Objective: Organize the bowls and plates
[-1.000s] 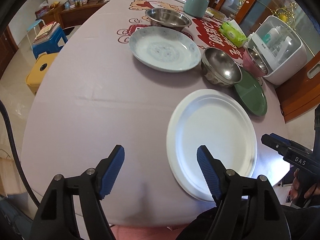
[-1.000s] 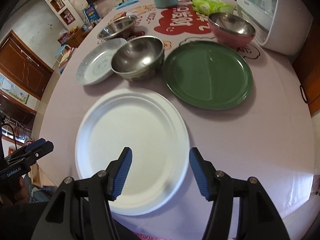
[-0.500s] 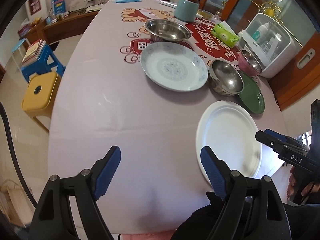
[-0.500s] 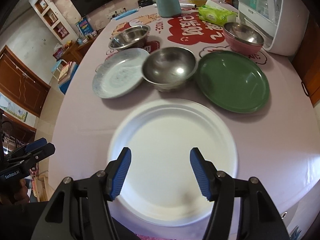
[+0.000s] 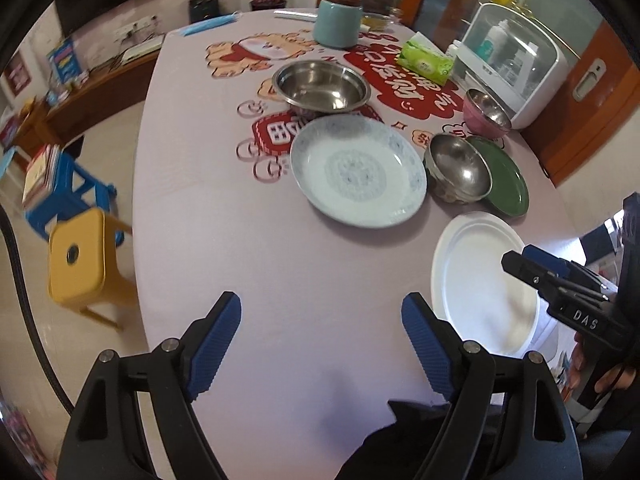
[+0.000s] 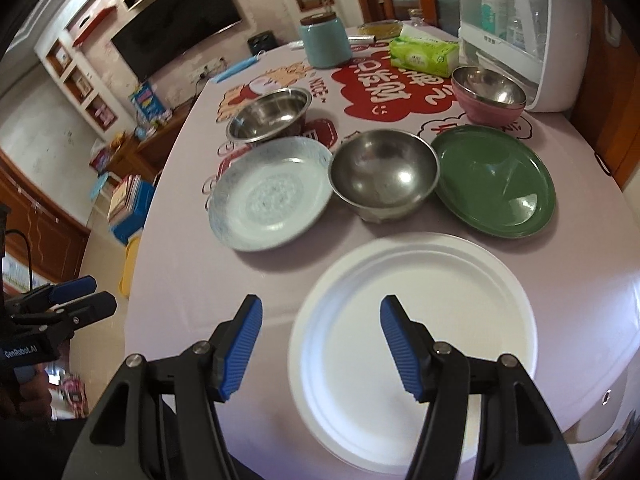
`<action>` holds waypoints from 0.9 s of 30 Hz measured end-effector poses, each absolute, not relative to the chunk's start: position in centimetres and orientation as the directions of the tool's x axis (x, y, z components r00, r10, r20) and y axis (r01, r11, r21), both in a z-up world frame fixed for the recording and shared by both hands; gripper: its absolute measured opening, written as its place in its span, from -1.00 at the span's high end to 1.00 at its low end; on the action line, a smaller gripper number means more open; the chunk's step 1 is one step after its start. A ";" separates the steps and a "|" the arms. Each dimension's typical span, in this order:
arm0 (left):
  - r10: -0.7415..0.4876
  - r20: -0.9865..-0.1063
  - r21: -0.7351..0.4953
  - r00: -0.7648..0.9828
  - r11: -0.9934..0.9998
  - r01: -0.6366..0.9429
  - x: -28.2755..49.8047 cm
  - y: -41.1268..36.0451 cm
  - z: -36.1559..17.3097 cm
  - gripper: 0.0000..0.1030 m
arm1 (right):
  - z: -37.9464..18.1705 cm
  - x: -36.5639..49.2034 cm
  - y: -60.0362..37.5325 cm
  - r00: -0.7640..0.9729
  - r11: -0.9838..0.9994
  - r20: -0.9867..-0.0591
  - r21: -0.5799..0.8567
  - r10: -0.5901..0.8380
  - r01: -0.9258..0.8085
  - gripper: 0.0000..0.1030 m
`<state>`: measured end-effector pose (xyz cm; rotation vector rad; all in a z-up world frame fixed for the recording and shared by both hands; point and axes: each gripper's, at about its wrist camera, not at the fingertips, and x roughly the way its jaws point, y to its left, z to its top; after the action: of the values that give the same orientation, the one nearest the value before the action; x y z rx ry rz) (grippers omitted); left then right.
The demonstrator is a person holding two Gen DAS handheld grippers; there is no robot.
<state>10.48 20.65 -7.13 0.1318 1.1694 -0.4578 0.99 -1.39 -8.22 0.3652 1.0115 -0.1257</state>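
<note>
Both tools hover above the near edge of the tabletop (image 5: 248, 240), which is covered with a pale lilac cloth. The left hand-held gripper (image 5: 320, 344) has its blue pads spread wide over bare cloth, with nothing between them. The right hand-held gripper (image 6: 320, 354) stands moderately open and empty above the near left part of the white plate (image 6: 432, 328), not touching it. That white plate lies nearest, at the tabletop's near right edge. Just beyond it sit three items in a row: a pale blue patterned plate (image 6: 272, 196) on the left, a steel bowl (image 6: 384, 176) in the middle and a green plate (image 6: 496, 184) on the right. Farther off are a shallow steel basin (image 6: 272, 114) on the left and a pink bowl (image 6: 490, 94) on the right, near a white cabinet (image 6: 556, 36).
</note>
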 end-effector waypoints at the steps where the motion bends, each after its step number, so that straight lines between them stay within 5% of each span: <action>1: -0.275 -0.909 -0.125 0.313 0.896 0.425 11.2 20.8 -6.9 -0.59 | -8.2 1.2 -1.0 0.536 0.927 -0.842 0.245 0.059 0.283 -0.20; 15: -0.314 -0.893 -0.116 0.321 0.852 0.511 21.1 20.6 -5.2 -0.59 | -8.0 5.9 1.9 0.575 0.896 -0.818 0.265 0.013 0.355 -0.20; 27: -0.299 -0.923 -0.130 0.241 0.834 0.536 26.4 18.4 -8.7 -0.59 | -10.6 9.6 2.1 0.560 0.874 -0.829 0.264 -0.011 0.409 -0.20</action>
<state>26.37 18.41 -8.66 0.2313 1.1985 -0.5781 9.61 2.08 -10.58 0.4612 0.9523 -0.2582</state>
